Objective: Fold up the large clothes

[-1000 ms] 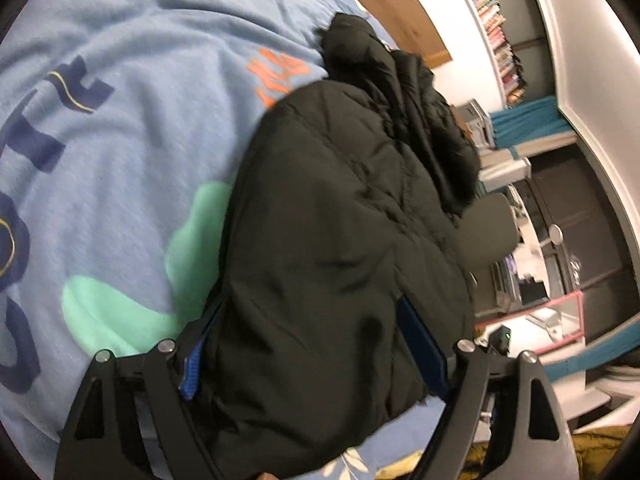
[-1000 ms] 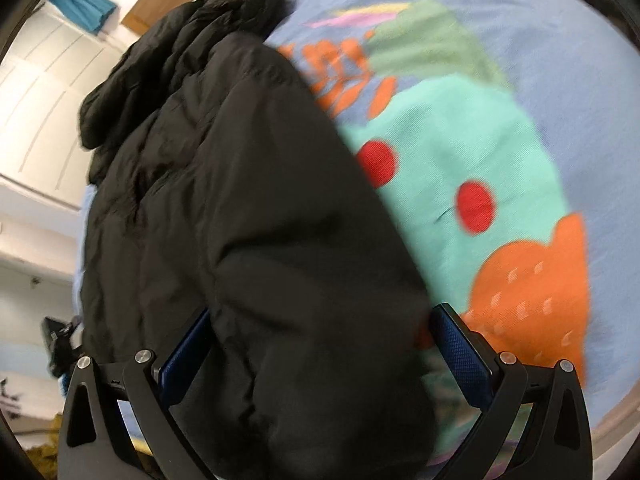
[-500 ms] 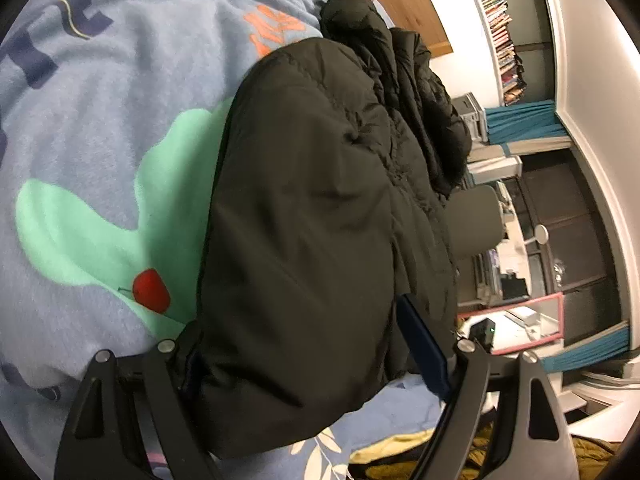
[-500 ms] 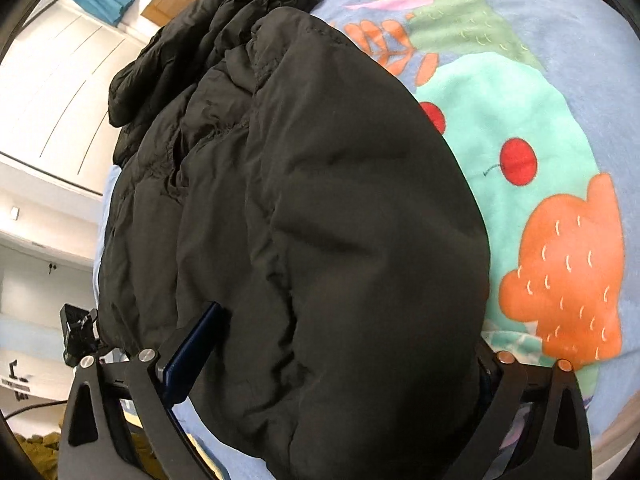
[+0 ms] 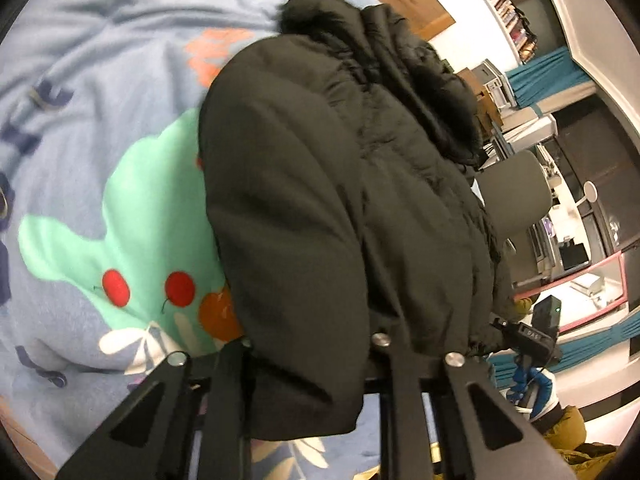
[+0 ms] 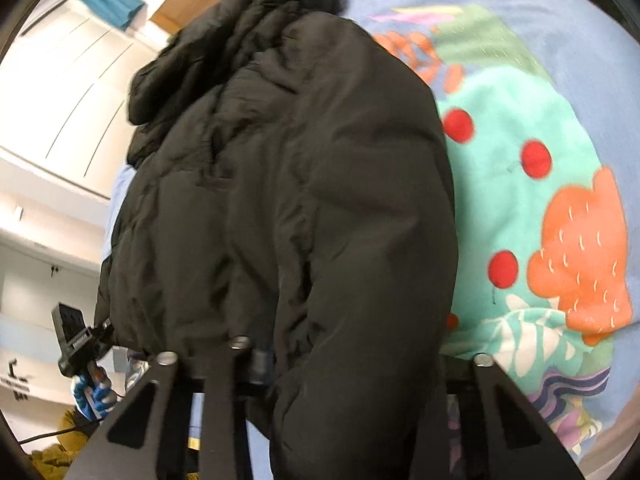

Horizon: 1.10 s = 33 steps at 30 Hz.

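The bed (image 5: 100, 92) carries everything here, its blue blanket printed with a mint patch, red cherries and an orange shape, and I use it because a big garment needs that much flat room. The black puffer jacket (image 5: 320, 184) lies lengthwise down the bed, hood end far from me, its hem end at the near edge where I stand. It looks already narrowed, one side lapped over the other, so I judge the next fold runs from hem towards hood.

That is why I hold it at the hem with both tools. My left gripper (image 5: 312, 364) has just been closing, and its jaws now pinch a thick roll of the hem. My right gripper (image 6: 344, 364) has closed likewise, jaws clamped on the padded edge beside it. Two grips, set apart, should keep the bulky edge level as I lift.
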Each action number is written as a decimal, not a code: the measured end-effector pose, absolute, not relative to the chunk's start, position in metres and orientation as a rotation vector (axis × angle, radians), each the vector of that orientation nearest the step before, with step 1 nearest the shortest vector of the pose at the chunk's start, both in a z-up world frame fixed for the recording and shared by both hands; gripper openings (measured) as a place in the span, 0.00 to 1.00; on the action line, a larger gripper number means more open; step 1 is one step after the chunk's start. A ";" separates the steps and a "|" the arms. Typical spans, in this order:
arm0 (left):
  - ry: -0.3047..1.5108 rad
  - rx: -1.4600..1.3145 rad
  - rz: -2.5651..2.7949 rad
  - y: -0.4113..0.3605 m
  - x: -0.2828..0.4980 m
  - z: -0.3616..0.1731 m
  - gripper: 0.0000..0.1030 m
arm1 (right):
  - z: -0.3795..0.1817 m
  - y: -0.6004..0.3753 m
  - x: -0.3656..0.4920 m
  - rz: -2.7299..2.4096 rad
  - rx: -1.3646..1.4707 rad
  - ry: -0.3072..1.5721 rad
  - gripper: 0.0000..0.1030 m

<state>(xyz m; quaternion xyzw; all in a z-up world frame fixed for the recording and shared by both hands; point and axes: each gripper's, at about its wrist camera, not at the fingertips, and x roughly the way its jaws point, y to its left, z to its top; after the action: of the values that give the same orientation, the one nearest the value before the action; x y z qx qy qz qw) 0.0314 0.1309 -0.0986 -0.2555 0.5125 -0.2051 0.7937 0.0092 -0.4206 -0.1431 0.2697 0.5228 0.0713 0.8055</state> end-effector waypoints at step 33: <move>0.716 -0.870 -0.459 0.158 0.316 0.132 0.12 | 0.068 -0.508 0.231 0.161 0.854 0.580 0.15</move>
<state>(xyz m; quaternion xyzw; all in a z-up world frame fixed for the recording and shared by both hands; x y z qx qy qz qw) 0.3156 0.1575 0.1322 -0.4085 0.3365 -0.2156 0.8206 0.2315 -0.5080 0.0681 0.4076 0.2769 0.0769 0.8667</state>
